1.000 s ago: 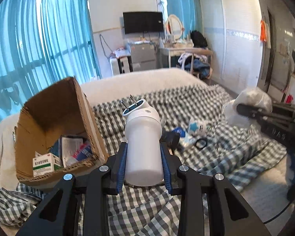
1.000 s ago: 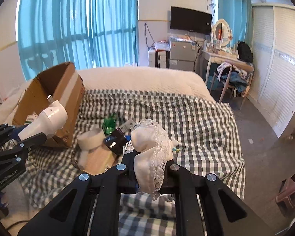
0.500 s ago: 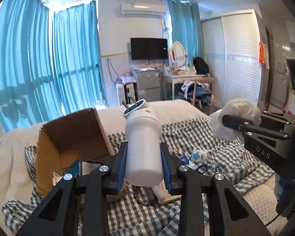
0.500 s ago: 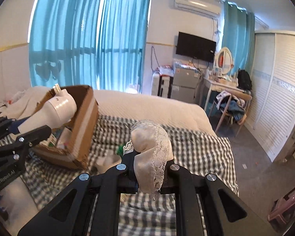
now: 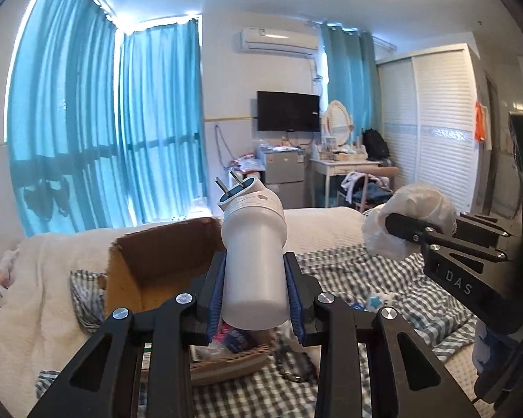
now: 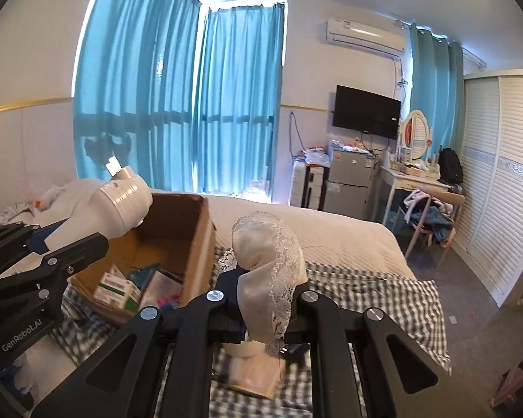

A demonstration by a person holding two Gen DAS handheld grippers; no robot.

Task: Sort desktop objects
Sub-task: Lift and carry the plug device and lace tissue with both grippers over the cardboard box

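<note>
My left gripper [image 5: 254, 292] is shut on a white plug-in device [image 5: 252, 254] with two metal prongs at its top. It holds it in the air above the open cardboard box [image 5: 164, 264]. It also shows in the right wrist view [image 6: 122, 205], over the box [image 6: 177, 237]. My right gripper [image 6: 268, 292] is shut on a white lace-trimmed cloth bundle [image 6: 266, 250], held high to the right of the box. The bundle also shows in the left wrist view [image 5: 411, 223]. The box holds medicine packets [image 6: 116, 287].
The box stands on a bed with a checked blanket [image 6: 366, 299]. Small items [image 5: 369, 304] lie on the blanket right of the box. A wooden block [image 6: 254, 376] lies below my right gripper. A desk with a chair [image 6: 422, 209] and a wardrobe [image 6: 498, 191] stand at the right.
Both grippers have risen and tilted up, so the bed and box sit lower in both views. The left gripper with the plug-in device now hangs over the box. Both grips are unchanged.
</note>
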